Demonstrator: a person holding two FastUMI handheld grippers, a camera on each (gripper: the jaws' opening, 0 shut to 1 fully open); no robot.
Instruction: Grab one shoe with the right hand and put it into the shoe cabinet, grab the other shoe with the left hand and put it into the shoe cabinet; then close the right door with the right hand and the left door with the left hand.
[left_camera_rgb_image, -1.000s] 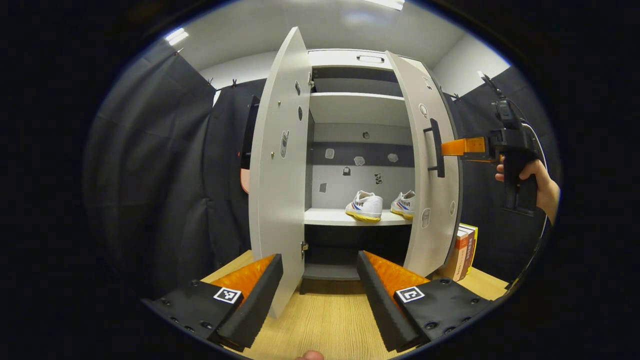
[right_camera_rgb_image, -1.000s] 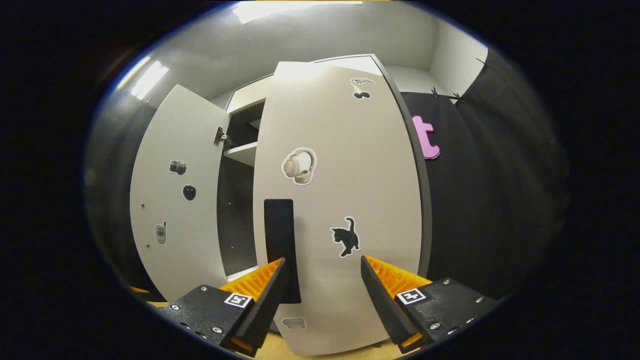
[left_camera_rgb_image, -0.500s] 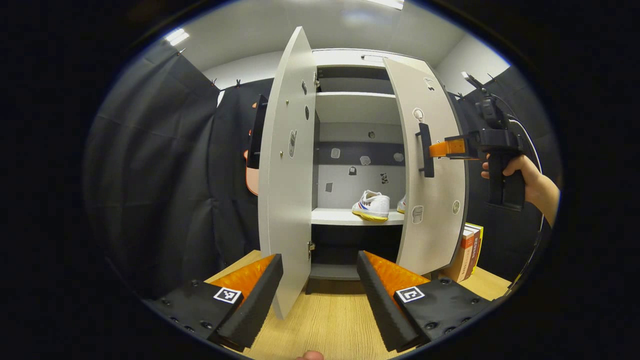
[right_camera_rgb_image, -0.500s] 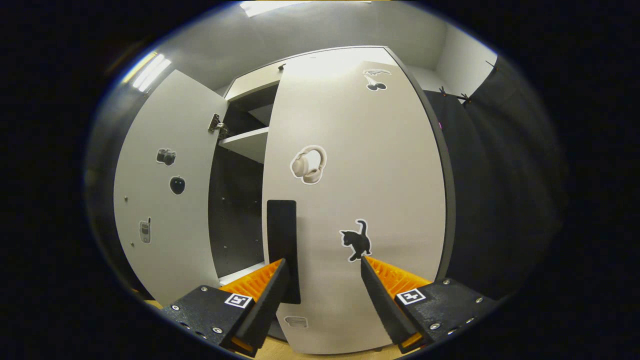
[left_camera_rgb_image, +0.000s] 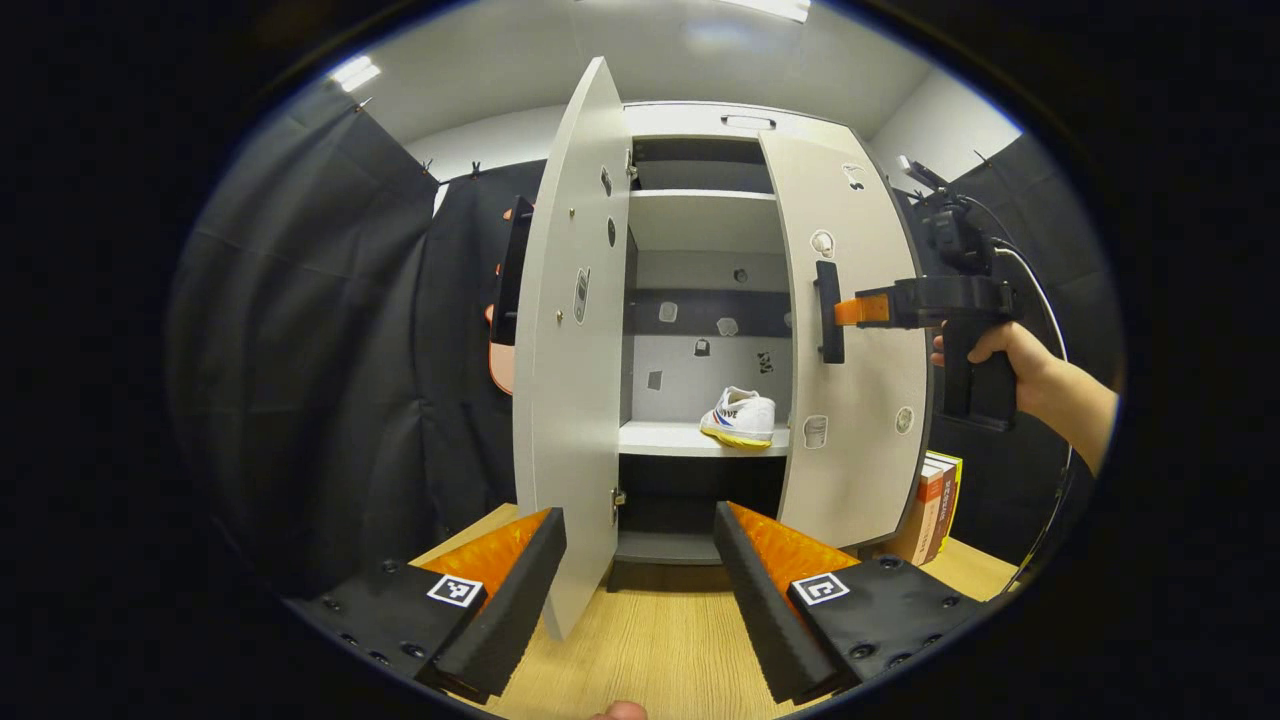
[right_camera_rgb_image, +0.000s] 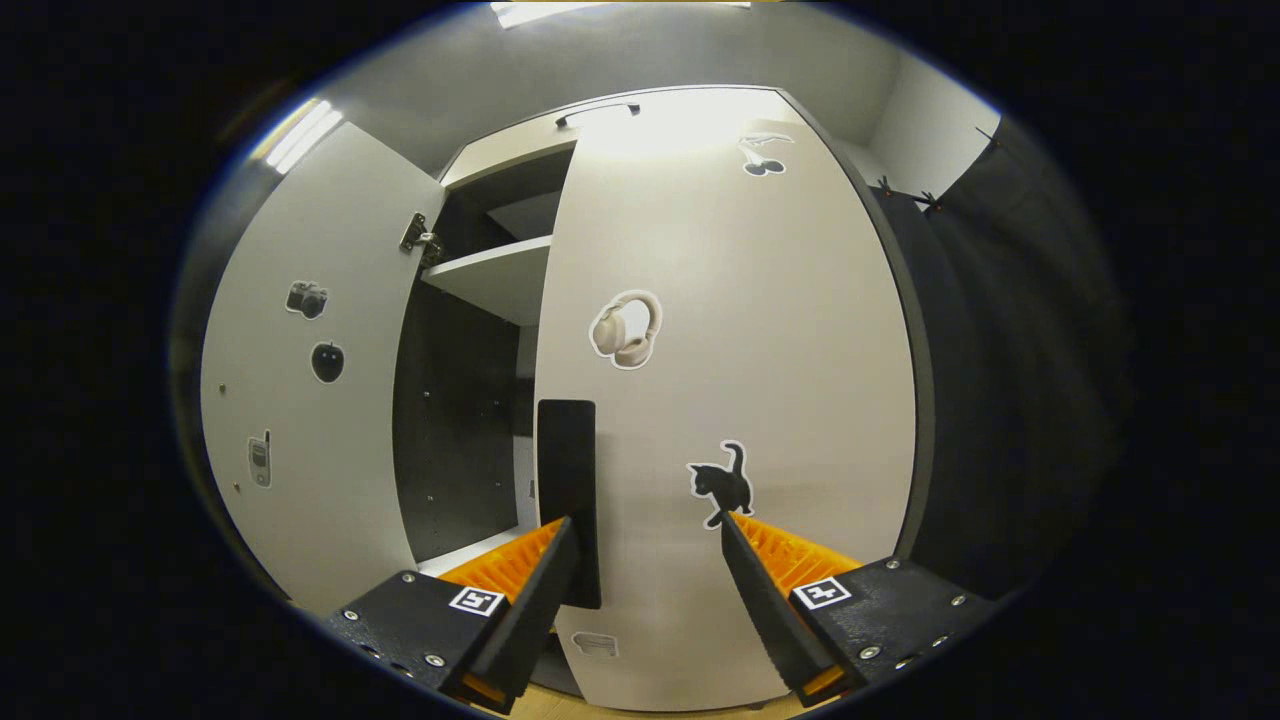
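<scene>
In the left gripper view, the left hand-held gripper (left_camera_rgb_image: 640, 590) sits at the bottom centre with its fingers spread apart and nothing between them, low over the wooden surface (left_camera_rgb_image: 660, 650). Just above its left finger, the left door (left_camera_rgb_image: 570, 380) of the shoe cabinet (left_camera_rgb_image: 700, 120) stands wide open, edge-on to the camera. Right of it, in the middle of the frame, a white sneaker (left_camera_rgb_image: 740, 418) rests on the middle shelf (left_camera_rgb_image: 670, 438); the second shoe is hidden behind the right door (left_camera_rgb_image: 855, 350), so its place cannot be confirmed. That door is part-way shut, and the right hand-held gripper (left_camera_rgb_image: 850, 311), held by a hand (left_camera_rgb_image: 985, 345) at the right of the frame, meets it just beside the dark handle (left_camera_rgb_image: 828, 312). Some books (left_camera_rgb_image: 935, 505) stand at the lower right beside the cabinet. In the right gripper view, the handle (right_camera_rgb_image: 567, 500) lies by the left finger and the cat sticker (right_camera_rgb_image: 722, 483) above the right one; the fingers are released, gripping nothing, apparently only pushing the panel. The risk is a tip sliding off the smooth face and leaving the door ajar. A hard push could make it bounce back, and the open left door needs its own swing.
</scene>
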